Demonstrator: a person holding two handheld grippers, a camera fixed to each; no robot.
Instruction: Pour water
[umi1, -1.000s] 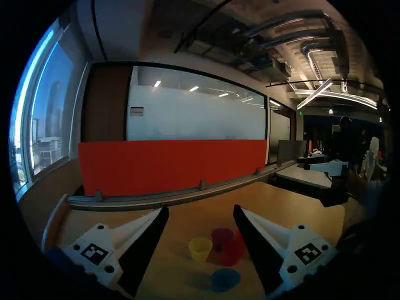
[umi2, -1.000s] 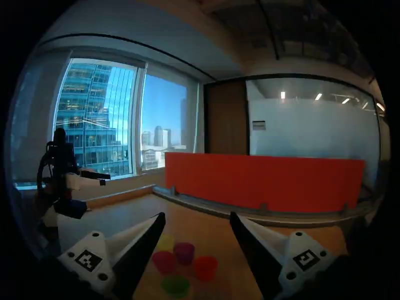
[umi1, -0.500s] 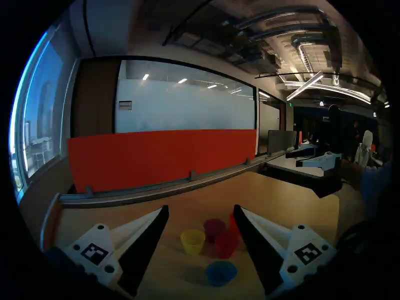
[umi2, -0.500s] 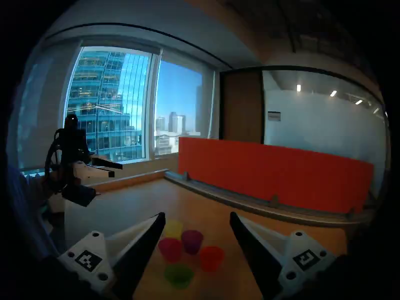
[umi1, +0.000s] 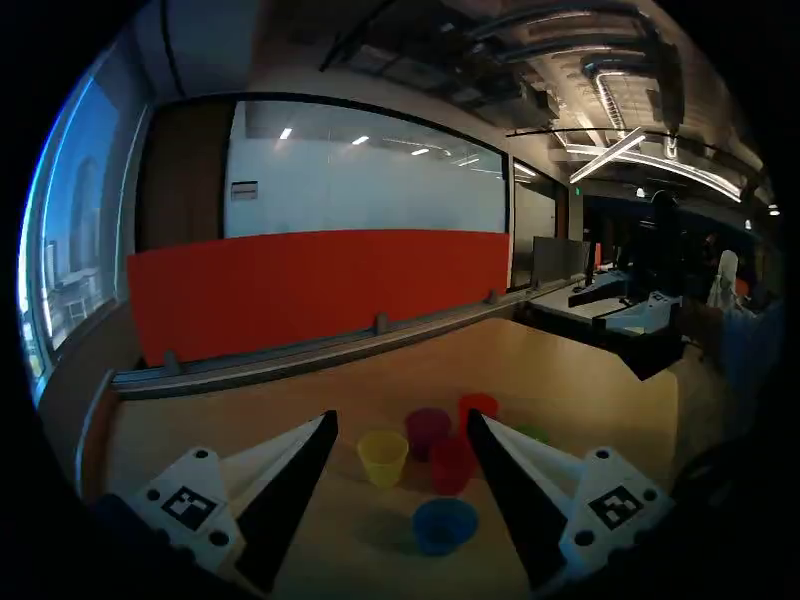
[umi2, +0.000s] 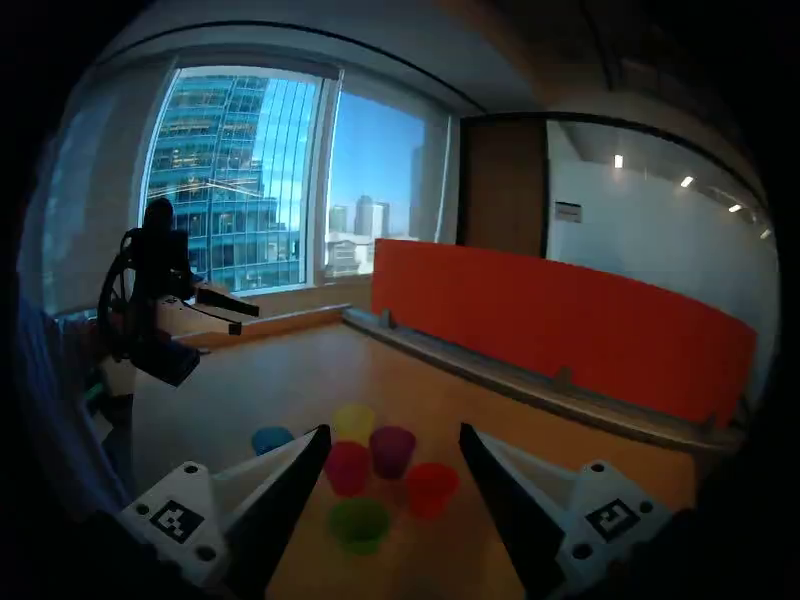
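Observation:
Several small plastic cups stand clustered on the wooden table. In the left gripper view I see a yellow cup, a purple cup, a red cup, an orange cup, a blue cup and a green cup partly behind a finger. My left gripper hangs open above them, holding nothing. In the right gripper view the blue cup, yellow cup, purple cup, red cup, orange cup and green cup lie below my open, empty right gripper.
An orange-red divider panel runs along the table's far edge, with a metal rail at its foot. Large windows stand beyond the table. The other gripper, hand-held, appears at the right and at the left. Bare tabletop surrounds the cups.
Both views have tipped down and drawn nearer the cups, which sit higher in the frames. The green and orange cups came into the left gripper view, the blue cup into the right. Both grippers stayed open.

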